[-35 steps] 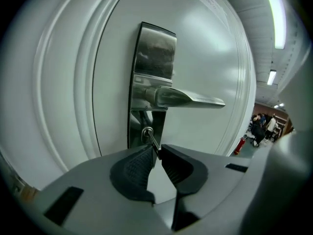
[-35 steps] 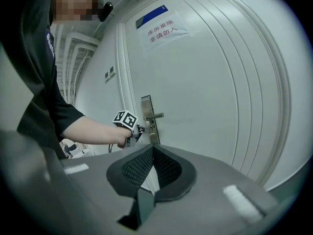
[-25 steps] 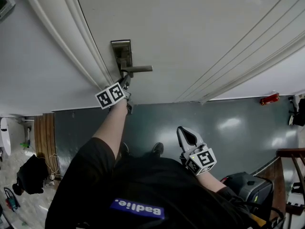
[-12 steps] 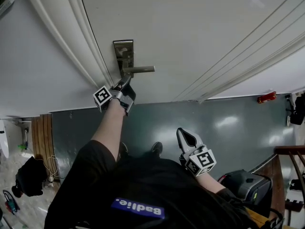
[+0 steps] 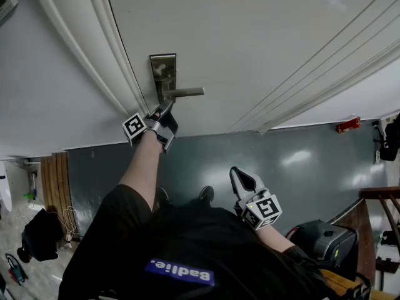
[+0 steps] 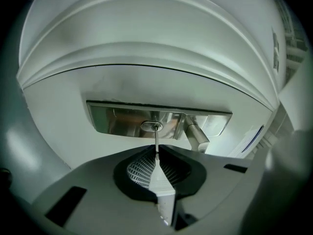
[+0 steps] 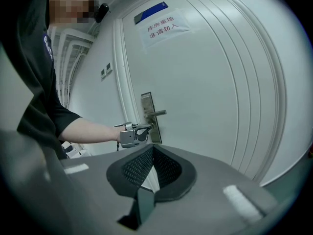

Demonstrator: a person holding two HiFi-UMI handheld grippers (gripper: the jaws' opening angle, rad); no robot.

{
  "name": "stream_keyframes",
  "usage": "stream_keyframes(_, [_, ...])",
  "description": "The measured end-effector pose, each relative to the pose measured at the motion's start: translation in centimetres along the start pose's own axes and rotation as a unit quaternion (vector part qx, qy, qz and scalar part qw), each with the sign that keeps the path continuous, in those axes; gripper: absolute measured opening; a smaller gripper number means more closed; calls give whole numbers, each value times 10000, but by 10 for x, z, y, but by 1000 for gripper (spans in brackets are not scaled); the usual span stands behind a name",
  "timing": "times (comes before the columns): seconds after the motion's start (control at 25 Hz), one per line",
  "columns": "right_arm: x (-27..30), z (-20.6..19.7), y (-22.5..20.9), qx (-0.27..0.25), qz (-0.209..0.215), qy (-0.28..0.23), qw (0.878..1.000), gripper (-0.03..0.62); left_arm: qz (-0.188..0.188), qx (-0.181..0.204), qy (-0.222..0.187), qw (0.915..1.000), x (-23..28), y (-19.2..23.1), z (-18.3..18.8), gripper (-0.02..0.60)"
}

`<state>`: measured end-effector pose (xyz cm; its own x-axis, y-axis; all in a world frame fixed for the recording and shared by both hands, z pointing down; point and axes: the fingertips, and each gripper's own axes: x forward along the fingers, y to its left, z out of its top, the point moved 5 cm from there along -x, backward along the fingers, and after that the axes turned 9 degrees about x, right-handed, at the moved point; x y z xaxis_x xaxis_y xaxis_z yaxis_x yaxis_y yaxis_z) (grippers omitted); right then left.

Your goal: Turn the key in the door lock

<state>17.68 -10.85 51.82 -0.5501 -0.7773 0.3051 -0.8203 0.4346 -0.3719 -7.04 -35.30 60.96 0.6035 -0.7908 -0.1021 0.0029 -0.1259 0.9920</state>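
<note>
A brushed-metal lock plate (image 5: 164, 74) with a lever handle (image 5: 184, 93) sits on the white door. In the left gripper view a thin key (image 6: 156, 143) runs from the jaws into the keyhole (image 6: 152, 127) on the plate (image 6: 117, 121), left of the handle (image 6: 196, 137). My left gripper (image 5: 164, 110) is shut on the key, just under the handle. The right gripper view shows this left gripper (image 7: 144, 129) at the plate (image 7: 148, 102). My right gripper (image 5: 242, 179) hangs low near the body, shut on nothing, well away from the door.
The door frame (image 5: 94, 49) runs close on the left of the lock. A paper notice (image 7: 166, 26) is stuck high on the door. On the grey floor lie a red object (image 5: 348, 126), a black bag (image 5: 40, 230) and a dark case (image 5: 322, 245).
Over the last second my left gripper has rolled about its own axis at the lock, its marker cube swinging left and down. The right gripper has barely moved.
</note>
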Motion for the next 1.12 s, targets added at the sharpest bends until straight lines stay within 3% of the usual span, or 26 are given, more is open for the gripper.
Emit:
stream_keyframes(0.12, [1,2,2,-40,36,-41,10000,-6,282,404,163,9987,-2,2,3,26])
stream_keyframes(0.36, [3,4,2,-113,120,-74,9998,-6,478,1207,464,9904,-9,-10,-1,55])
stream_keyframes(0.44, [3,2,2,-132,178,-68,9997,-5,571,1566,606,9841,-14,-14,-7,61])
stream_keyframes(0.52, [3,2,3,-138,240,-85,9996,-5,677,2137,853,9708,-21,-23,-17,63])
stream_keyframes(0.56, [4,3,3,-142,271,-98,9995,-5,738,2505,992,9602,-25,-29,-23,63])
stream_keyframes(0.64, [6,4,4,-189,353,-112,9991,-5,824,3350,1217,9307,-36,-45,-36,63])
stream_keyframes(0.76, [10,7,9,-268,515,-139,9982,-5,752,4573,1462,8740,-55,-79,-59,63])
stream_keyframes(0.92, [15,12,21,-347,785,-172,9962,-6,463,5521,1772,8134,-87,-124,-103,61])
stream_keyframes(1.04, [19,12,29,-459,984,-138,9940,-6,270,5997,1838,7784,-108,-151,-132,61])
stream_keyframes(1.12, [21,14,35,-540,1103,-116,9924,-6,196,6190,1785,7646,-119,-165,-145,61])
